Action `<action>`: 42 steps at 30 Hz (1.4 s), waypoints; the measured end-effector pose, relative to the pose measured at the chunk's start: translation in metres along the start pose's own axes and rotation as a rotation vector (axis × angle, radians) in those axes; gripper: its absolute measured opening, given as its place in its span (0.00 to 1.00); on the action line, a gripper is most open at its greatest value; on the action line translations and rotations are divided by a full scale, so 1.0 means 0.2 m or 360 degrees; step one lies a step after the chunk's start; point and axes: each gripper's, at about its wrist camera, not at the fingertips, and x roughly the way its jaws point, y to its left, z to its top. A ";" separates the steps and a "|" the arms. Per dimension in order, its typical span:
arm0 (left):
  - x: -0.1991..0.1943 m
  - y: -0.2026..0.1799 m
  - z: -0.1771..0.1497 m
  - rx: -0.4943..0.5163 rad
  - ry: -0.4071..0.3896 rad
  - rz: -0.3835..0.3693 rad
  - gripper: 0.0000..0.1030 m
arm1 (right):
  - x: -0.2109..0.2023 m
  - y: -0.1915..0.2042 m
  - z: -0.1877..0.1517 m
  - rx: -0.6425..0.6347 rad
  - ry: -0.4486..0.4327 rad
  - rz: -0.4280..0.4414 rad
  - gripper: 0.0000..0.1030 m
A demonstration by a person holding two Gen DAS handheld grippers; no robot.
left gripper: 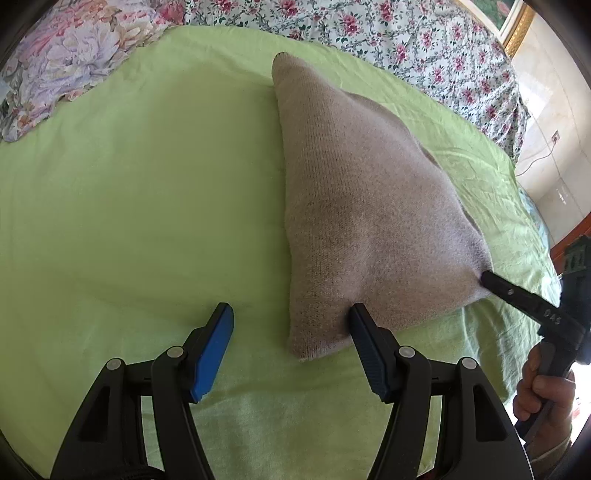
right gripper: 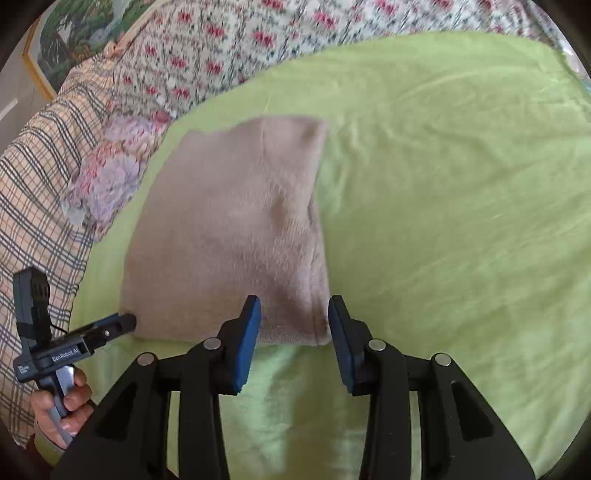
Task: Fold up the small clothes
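A beige knitted garment lies folded flat on a light green sheet; it also shows in the right wrist view. My left gripper is open, its jaws straddling the garment's near left corner. In the right wrist view the left gripper touches that corner. My right gripper is open, its jaws on either side of the garment's near right corner. In the left wrist view the right gripper tip sits at that corner.
Floral bedding lies beyond the green sheet. A flowered pillow and a plaid cover lie to the left. A framed picture hangs on the wall. The bed edge and floor are at the right.
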 end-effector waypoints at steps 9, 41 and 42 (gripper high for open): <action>0.04 -0.04 -0.01 0.0056 0.0027 0.0087 0.67 | 0.04 -0.04 -0.02 -0.0058 0.0017 -0.0136 0.08; -0.34 -0.27 -0.29 0.0350 -0.0177 0.0405 0.82 | -0.28 0.26 -0.25 -0.0473 -0.0040 0.0067 0.81; -0.33 -0.27 -0.29 0.0341 -0.0171 0.0400 0.82 | -0.27 0.26 -0.24 -0.0469 -0.0039 0.0068 0.82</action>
